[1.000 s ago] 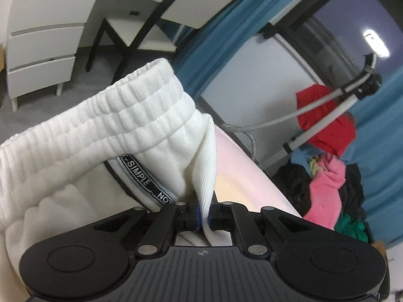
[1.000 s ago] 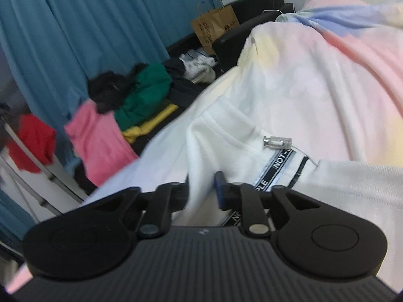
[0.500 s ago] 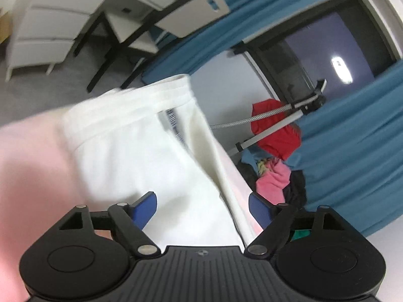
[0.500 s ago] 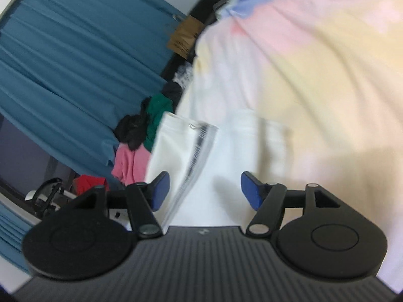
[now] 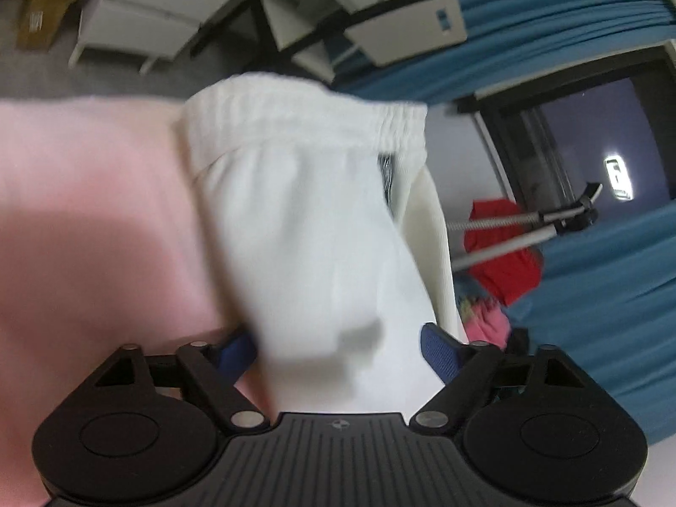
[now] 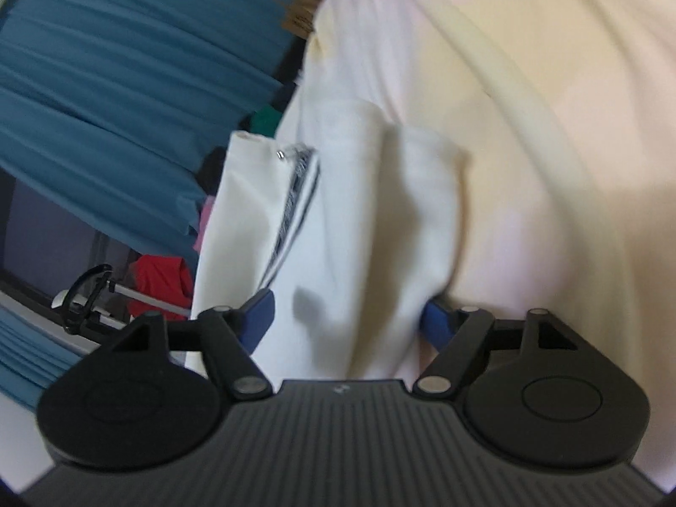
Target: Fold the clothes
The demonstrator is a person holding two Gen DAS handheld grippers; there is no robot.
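On the pastel bedspread (image 5: 97, 219), white shorts (image 5: 312, 228) lying doubled over, ribbed waistband (image 5: 304, 105) toward 12 o'clock in the left view, striped label tape (image 6: 291, 211) showing at the layered edge in the right view. Left gripper (image 5: 338, 348) spread wide, fingers (image 5: 439, 352) straddling the cloth, grasping nothing. Right gripper (image 6: 346, 321) likewise released. Looks folded at least once; whether another fold is due, cannot tell. At 3 o'clock, heaped clothes (image 5: 502, 245) still unfolded by the blue curtain (image 5: 612, 295).
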